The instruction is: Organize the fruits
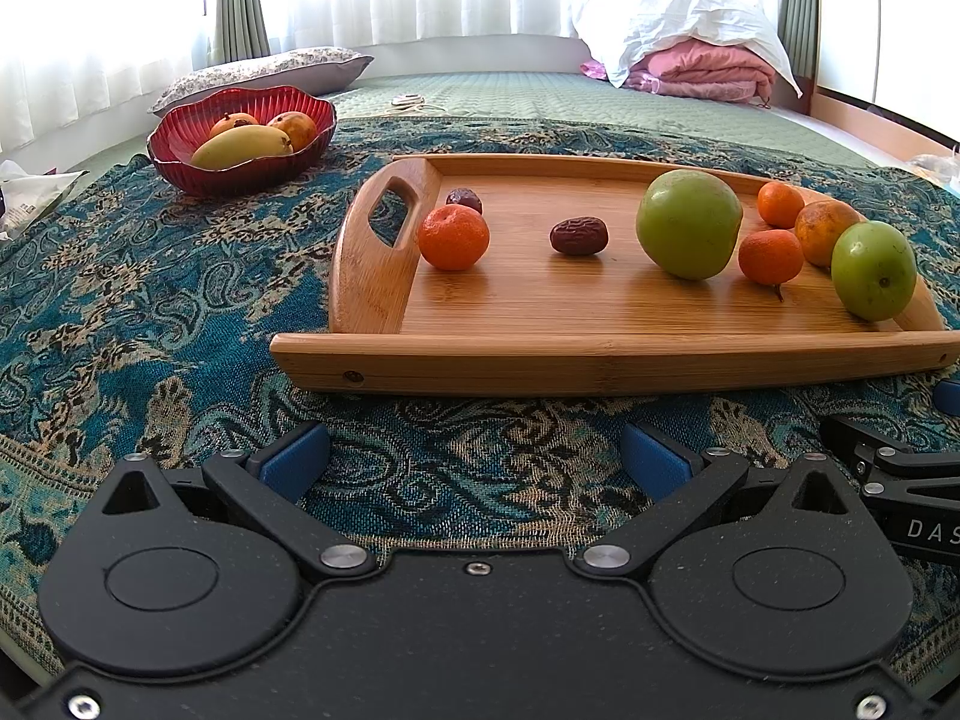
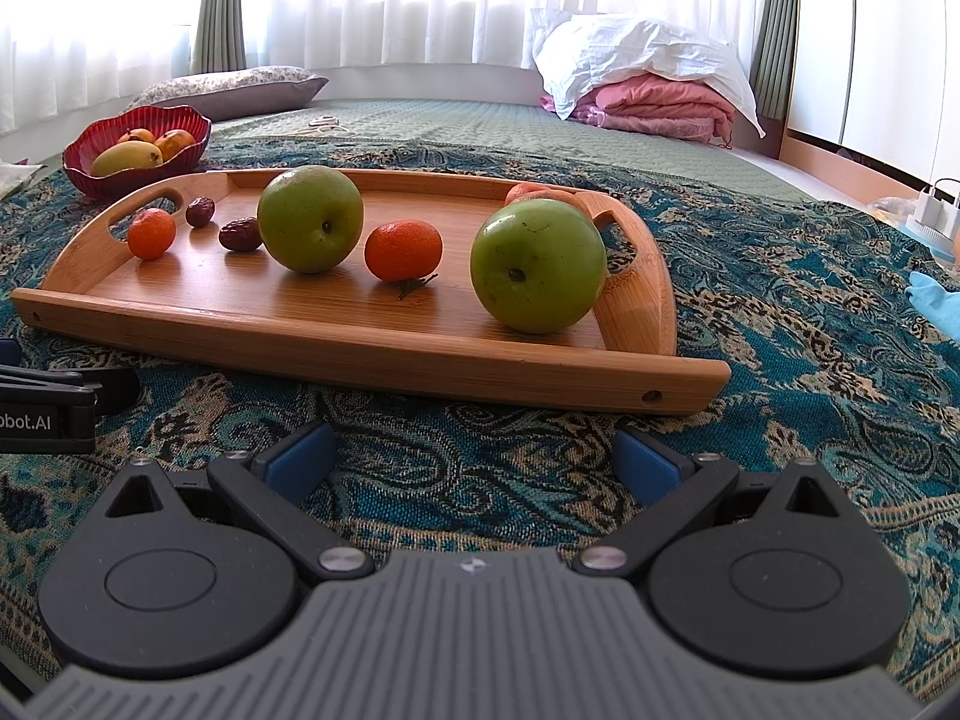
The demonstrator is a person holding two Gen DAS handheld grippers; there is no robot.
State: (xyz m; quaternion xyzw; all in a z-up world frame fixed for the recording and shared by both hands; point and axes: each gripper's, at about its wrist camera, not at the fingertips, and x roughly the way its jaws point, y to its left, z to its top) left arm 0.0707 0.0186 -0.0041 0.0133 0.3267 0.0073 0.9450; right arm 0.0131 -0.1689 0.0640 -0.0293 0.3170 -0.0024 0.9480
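A wooden tray point(image 1: 600, 360) point(image 2: 360, 354) lies on a patterned cloth. It holds two green apples point(image 1: 689, 223) point(image 2: 537, 266), several tangerines point(image 1: 453, 237) point(image 2: 403, 250) and two dark dates point(image 1: 579, 235) point(image 2: 240, 234). A red bowl point(image 1: 240, 177) point(image 2: 90, 180) with a mango and other fruit stands at the far left. My left gripper point(image 1: 477, 459) is open and empty, in front of the tray's near edge. My right gripper point(image 2: 474, 456) is open and empty, also in front of the tray.
The blue patterned cloth point(image 1: 150, 312) covers a bed. A pillow point(image 1: 270, 69) and folded pink and white bedding point(image 1: 696, 54) lie at the back. A blue cloth point(image 2: 936, 300) and white chargers point(image 2: 936, 204) are at the right.
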